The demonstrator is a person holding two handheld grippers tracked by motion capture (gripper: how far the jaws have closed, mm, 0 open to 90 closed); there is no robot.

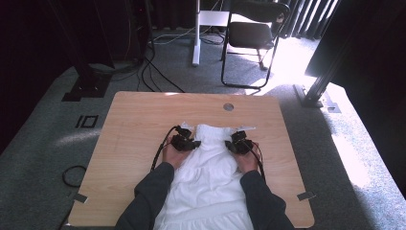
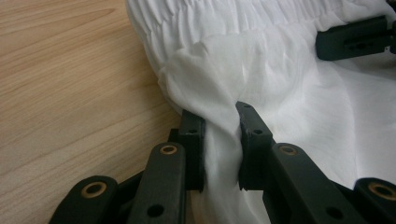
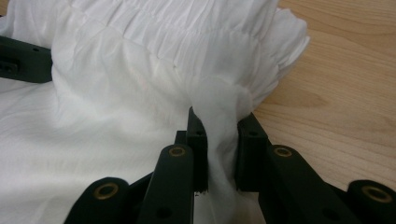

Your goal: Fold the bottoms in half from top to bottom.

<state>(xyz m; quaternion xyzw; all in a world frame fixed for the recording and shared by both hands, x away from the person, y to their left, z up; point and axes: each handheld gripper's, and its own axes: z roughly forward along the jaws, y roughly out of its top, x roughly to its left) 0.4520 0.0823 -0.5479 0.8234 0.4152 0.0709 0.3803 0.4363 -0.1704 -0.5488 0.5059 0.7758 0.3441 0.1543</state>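
Black jaws of the left gripper (image 2: 222,144) rise closest to the lens in the left gripper view, pinched on a bunched fold of the white dress (image 2: 289,88), with cloth squeezed up between the pads. In the right gripper view, the right gripper (image 3: 220,149) does the same on the opposite side: its jaws are clamped on a gathered tuck of that fabric just below the smocked, elastic-ribbed band.

From the high view, the white dress (image 1: 210,177) lies flat on the wooden table (image 1: 139,120), its gathered top end pointing away from the person and its wider skirt spreading toward the near edge, between the two dark sleeves. The left gripper (image 1: 184,142) sits at the left edge of the cloth and the right gripper (image 1: 239,143) at the right edge, both near the top band, with a black cable trailing back from each.

No containers stand on the table; a small round grommet (image 1: 228,107) is set in the tabletop near its far edge. Grey carpet surrounds the table. Beyond it, a black folding chair (image 1: 251,33) stands in bright sunlight beside a white post (image 1: 196,33), and cables run loosely across the floor.
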